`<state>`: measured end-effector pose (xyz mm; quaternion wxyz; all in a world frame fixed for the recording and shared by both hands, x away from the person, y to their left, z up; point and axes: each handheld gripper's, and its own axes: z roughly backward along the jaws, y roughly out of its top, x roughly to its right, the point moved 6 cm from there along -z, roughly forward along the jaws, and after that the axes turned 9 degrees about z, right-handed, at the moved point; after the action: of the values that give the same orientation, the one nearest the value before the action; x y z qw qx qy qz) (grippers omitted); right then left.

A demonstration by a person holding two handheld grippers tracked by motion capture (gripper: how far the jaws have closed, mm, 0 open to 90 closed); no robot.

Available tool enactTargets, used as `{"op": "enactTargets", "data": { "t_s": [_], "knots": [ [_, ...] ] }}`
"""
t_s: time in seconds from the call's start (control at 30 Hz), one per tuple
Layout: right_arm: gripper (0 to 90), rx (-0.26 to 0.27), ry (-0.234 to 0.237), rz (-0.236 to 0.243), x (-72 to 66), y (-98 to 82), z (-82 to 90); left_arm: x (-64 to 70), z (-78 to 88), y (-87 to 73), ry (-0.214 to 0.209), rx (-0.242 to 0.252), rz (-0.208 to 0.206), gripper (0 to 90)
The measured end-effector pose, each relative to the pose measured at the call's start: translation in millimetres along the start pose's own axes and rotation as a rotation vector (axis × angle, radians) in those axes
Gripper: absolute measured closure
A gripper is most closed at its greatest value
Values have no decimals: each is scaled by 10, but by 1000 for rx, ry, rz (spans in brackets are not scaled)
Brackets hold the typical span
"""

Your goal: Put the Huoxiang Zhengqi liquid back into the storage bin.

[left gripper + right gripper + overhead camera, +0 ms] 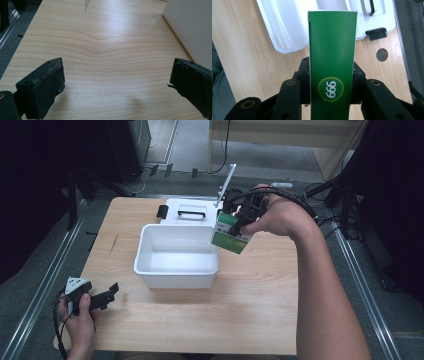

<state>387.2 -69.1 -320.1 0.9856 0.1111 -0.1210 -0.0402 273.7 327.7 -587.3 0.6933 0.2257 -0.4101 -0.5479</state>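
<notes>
Right gripper (pixel 239 222) clamped on green carton (pixel 229 234), held above right rim of white bin (pixel 176 270). Carton likely light, crushable cardboard; grip flat side faces, moderate force. Left gripper (pixel 102 296) open, near left.

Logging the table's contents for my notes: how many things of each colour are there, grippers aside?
White, 2: open rectangular plastic bin, flat plastic lid with black handle
Green, 1: tall cardboard box held above the bin's right rim
Total: 3
</notes>
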Motion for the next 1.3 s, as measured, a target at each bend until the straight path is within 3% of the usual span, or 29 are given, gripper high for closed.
{"op": "enactTargets", "data": {
  "t_s": [0.5,0.83,0.97,1.07,1.3],
  "knots": [
    [645,5,11,91,-64,416,-36,-3,1,-1,-3,-6,1,6],
    [646,19,36,202,-138,674,-230,-7,0,0,-4,-9,2,6],
    [646,4,39,222,-156,698,-288,-6,-2,-1,-4,-8,6,6],
    [645,2,34,262,-151,711,-349,-7,-4,1,-6,-6,5,6],
    [645,-22,40,264,-154,680,-476,-6,-4,0,-5,-7,5,6]
  ]
}}
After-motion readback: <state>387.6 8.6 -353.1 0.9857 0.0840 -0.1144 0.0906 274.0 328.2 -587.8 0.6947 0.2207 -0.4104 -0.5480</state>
